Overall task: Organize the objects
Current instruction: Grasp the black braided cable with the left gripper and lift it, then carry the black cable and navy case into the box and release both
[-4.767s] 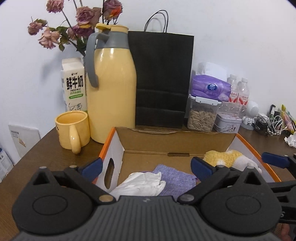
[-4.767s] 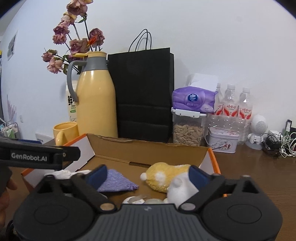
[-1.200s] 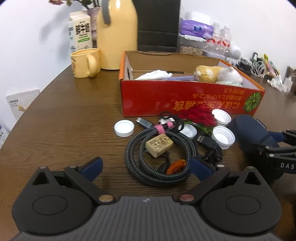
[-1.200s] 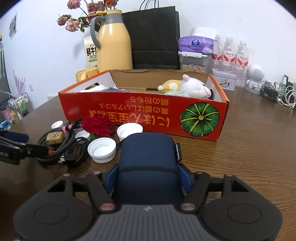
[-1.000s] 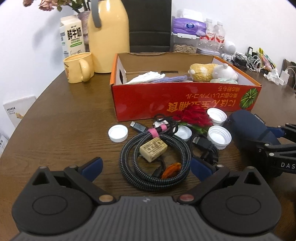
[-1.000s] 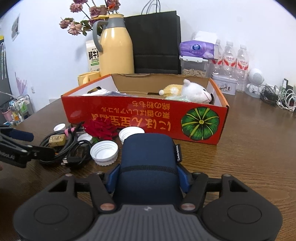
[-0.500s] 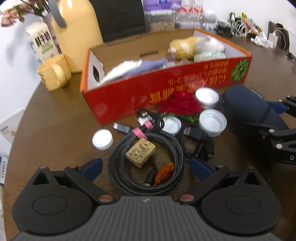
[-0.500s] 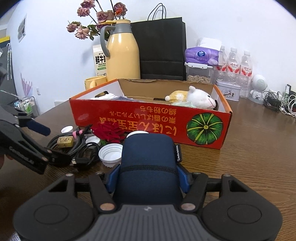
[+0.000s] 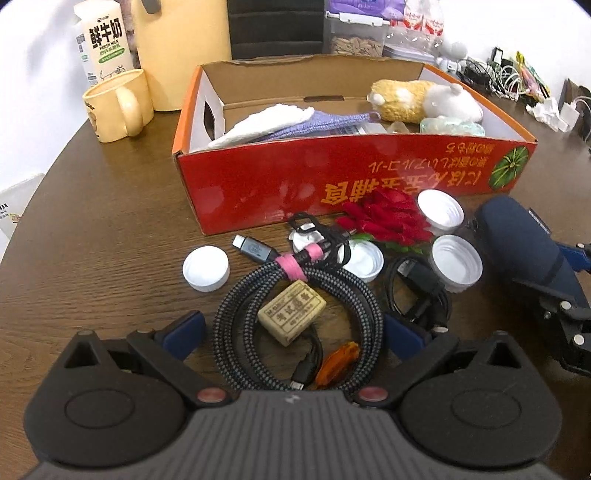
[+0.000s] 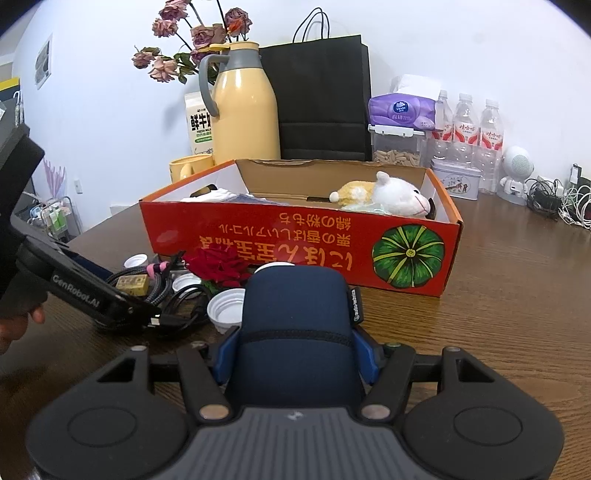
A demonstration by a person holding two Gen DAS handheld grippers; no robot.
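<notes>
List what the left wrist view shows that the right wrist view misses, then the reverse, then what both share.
Only the left wrist view: the open left gripper straddling the coiled braided cable, an orange piece inside the coil, and the purple cloth in the box.

Only the right wrist view: the dried flowers, the black bag's handles, and the right gripper shut on the navy pouch.

Both: the red box, plush toy, red rose, white caps, yellow mug.

A yellow thermos jug (image 10: 243, 107), milk carton (image 9: 105, 42) and yellow mug (image 9: 118, 103) stand before a black paper bag (image 10: 321, 96).
</notes>
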